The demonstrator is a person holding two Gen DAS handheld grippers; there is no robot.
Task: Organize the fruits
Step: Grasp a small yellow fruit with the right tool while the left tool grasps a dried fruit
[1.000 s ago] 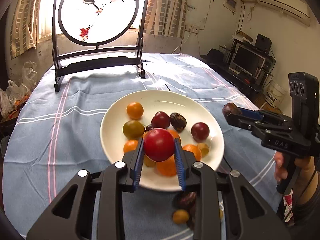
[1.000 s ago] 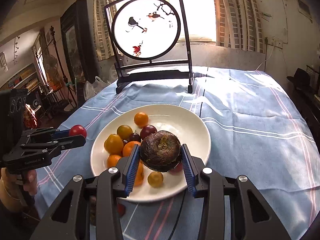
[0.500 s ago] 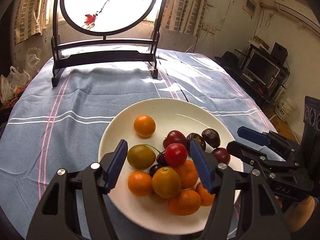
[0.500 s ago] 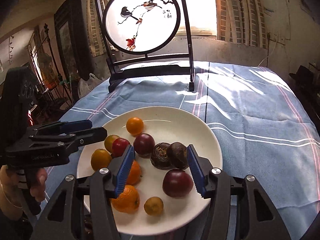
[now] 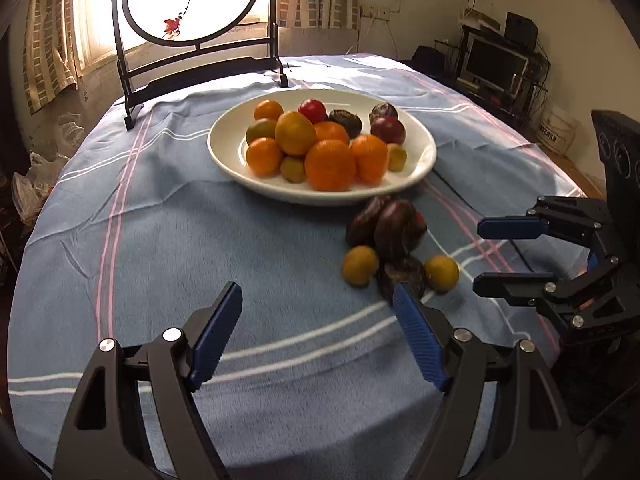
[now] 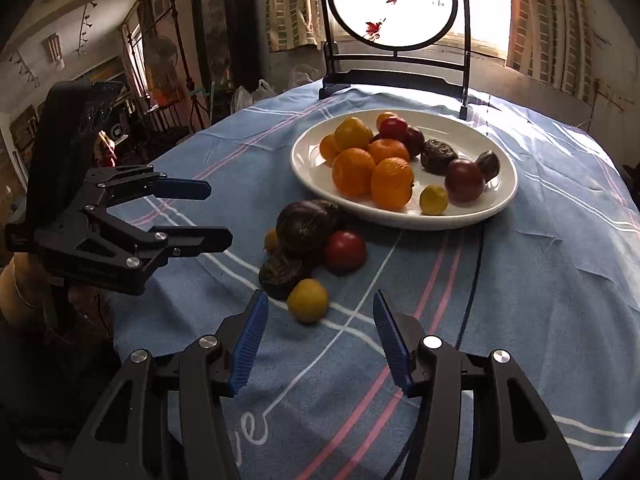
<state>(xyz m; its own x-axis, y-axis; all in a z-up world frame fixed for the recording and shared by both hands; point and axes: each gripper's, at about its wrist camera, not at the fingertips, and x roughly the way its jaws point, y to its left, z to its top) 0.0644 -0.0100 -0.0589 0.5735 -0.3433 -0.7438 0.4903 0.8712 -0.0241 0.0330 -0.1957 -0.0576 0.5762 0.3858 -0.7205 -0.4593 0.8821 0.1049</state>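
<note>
Fruits lie in two groups: a heap on the white plate [image 5: 420, 160] and a small cluster loose on the blue striped tablecloth [image 5: 160, 248] just beside the plate's near rim.

Left gripper [image 5: 318, 332]: its blue-padded fingers [image 5: 216, 332] stand wide apart with nothing between them, above bare cloth. From its fingertips the loose cluster sits at about 1 o'clock: a yellow-orange fruit [image 5: 360, 266], a dark wrinkled fruit [image 5: 404, 276] touching the right pad's tip in this view, a second yellow fruit [image 5: 441, 273], and behind them two dark purple fruits [image 5: 394, 230] pressed together. Farther out at 12 o'clock is the plate, with oranges [image 5: 330, 165] in front, a red one [image 5: 313, 110] and dark ones toward the back.

Right gripper [image 6: 318, 334]: its fingers [image 6: 250, 344] are also spread open and empty. A yellow fruit [image 6: 307, 300] lies just ahead of the gap at 12 o'clock, near the tips but apart from them. Beyond it, at 11 to 12 o'clock, are a dark wrinkled fruit [image 6: 280, 274], a large dark purple one [image 6: 304, 224] and a red fruit [image 6: 345, 251] touching it. The plate [image 6: 496, 208] lies at 1 o'clock.

Each gripper shows in the other's view, low at the side, near the loose cluster. A round painted screen [image 6: 394, 4] on a black stand is at the table's far edge, 12 o'clock.
</note>
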